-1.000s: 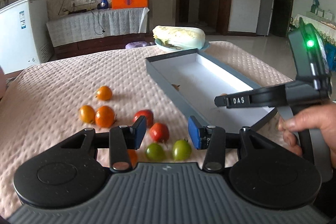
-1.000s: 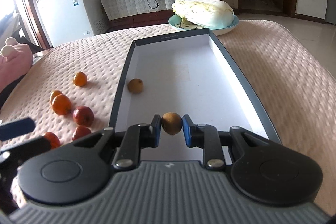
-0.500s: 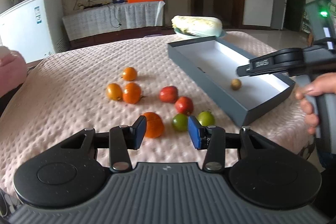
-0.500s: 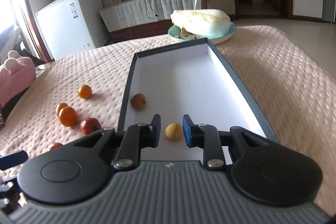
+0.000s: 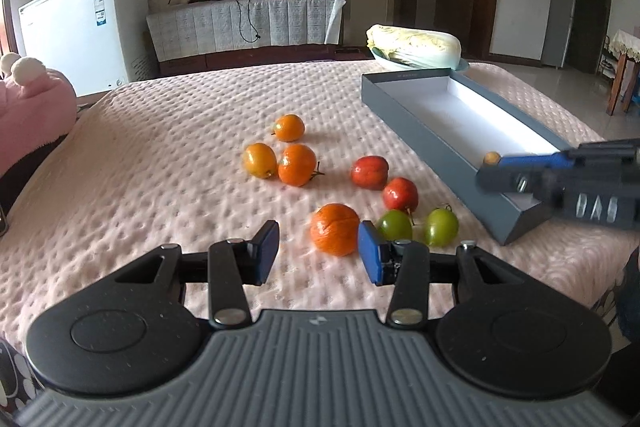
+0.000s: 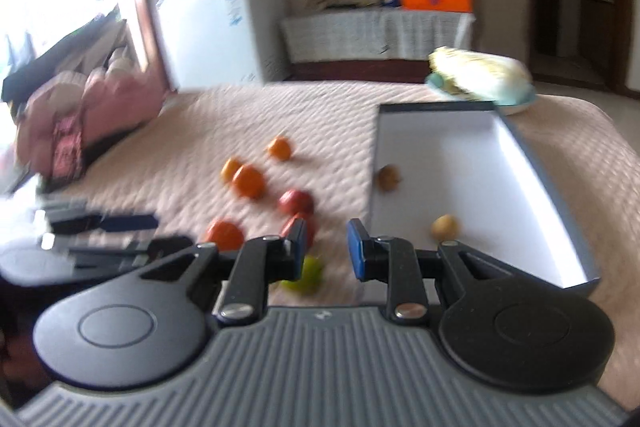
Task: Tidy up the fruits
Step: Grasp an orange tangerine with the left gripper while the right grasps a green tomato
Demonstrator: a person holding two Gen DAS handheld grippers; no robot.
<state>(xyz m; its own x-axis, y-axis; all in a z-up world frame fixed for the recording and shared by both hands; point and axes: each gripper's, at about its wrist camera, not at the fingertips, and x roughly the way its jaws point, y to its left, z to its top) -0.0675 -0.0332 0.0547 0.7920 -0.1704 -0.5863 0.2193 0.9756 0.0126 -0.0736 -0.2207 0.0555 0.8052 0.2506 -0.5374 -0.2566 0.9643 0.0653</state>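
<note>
Loose fruits lie on the pink quilted cloth: a large orange one [image 5: 335,229], two green ones [image 5: 395,225], two red ones [image 5: 369,171] and three small orange ones [image 5: 297,165]. My left gripper [image 5: 320,247] stands open just short of the large orange fruit, holding nothing. The grey box [image 5: 420,131] with a white inside lies to the right and holds two brown fruits [image 6: 444,227] [image 6: 388,177]. My right gripper [image 6: 327,239] hovers left of the box's near corner, above the green fruit [image 6: 308,273]. Its jaws are nearly together and empty.
A cabbage on a plate [image 5: 414,43] sits behind the box's far end. A pink plush thing [image 5: 32,95] lies at the left edge of the table. A white freezer [image 5: 80,27] and a covered sideboard stand beyond. The right wrist view is motion-blurred.
The right gripper let the brown fruit go inside the box, then swung left off the box towards the loose fruits. The left gripper drew back, and the large orange fruit now lies ahead of its jaws.
</note>
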